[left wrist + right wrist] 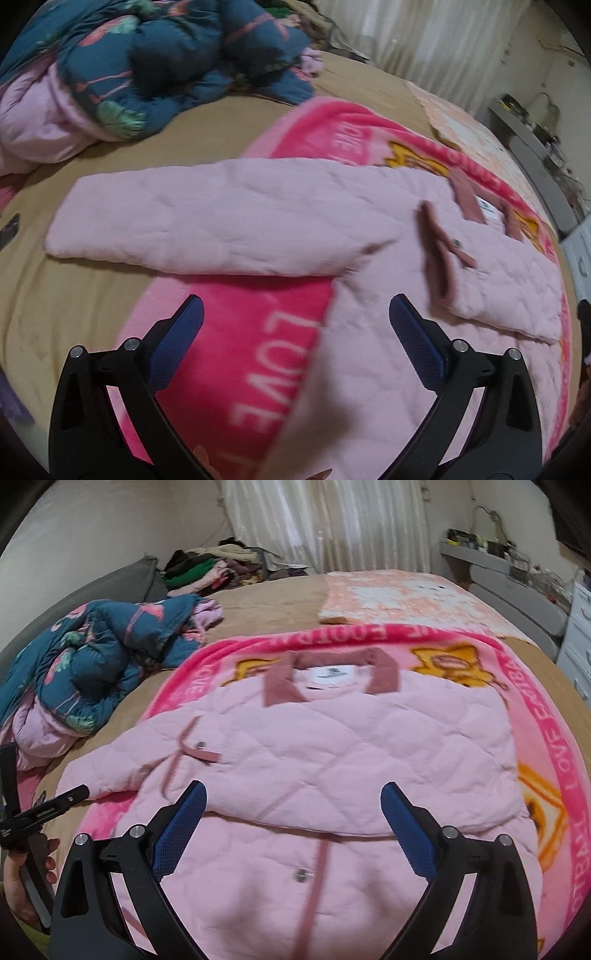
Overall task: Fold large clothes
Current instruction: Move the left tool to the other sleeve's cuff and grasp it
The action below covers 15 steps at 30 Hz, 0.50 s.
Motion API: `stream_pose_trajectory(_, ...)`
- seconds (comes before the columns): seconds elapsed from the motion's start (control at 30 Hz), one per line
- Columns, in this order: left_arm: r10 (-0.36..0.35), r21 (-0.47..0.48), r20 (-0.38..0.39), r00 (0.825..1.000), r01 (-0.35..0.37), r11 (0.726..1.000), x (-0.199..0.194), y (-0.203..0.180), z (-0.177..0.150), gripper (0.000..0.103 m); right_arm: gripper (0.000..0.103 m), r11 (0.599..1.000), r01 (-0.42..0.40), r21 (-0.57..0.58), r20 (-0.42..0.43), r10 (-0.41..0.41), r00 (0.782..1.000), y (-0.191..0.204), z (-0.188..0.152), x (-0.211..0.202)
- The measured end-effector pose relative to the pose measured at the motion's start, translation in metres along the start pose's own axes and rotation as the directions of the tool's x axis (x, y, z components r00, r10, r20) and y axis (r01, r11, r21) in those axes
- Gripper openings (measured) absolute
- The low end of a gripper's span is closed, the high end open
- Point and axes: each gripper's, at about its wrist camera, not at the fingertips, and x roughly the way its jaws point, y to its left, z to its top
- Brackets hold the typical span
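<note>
A pale pink quilted jacket (325, 738) with a dusty-rose collar (332, 672) lies face up on a bright pink blanket (535, 686) on the bed. One sleeve (207, 218) stretches out to the left, off the blanket onto the tan bedspread. My left gripper (295, 314) hovers open above the blanket's lettered border and the jacket's edge, nothing between its blue pads. My right gripper (293, 799) hovers open over the jacket's lower front, above a fold line and a snap button (303, 874). The left gripper (48, 805) and the hand holding it show at that view's left edge.
A crumpled teal flamingo-print duvet (92, 664) with pink lining lies on the bed's left side. A heap of clothes (214, 566) sits at the far corner near the curtains. A peach patterned cloth (406, 594) covers the far bed. A grey shelf (517, 579) and white drawers stand at the right.
</note>
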Motion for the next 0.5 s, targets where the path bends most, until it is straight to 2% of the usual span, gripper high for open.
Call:
stream_pose_trajectory(0.23, 0.060, -0.091, 0.027, 0.998, -0.058, 0.994, 0.000, 0.057, 0.005, 0.094, 0.095, 0.995, -0.032, -0.094, 0.017, 0.034, 0.999, 0.063, 0.011, 0.012)
stream_pose_trajectory(0.5, 0.102, -0.198, 0.018, 0.995, -0.097, 0.975, 0.012, 0.107, 0.005, 0.094, 0.095, 0.981, -0.076, -0.180, 0.004, 0.078, 0.997, 0.125, 0.014, 0.034)
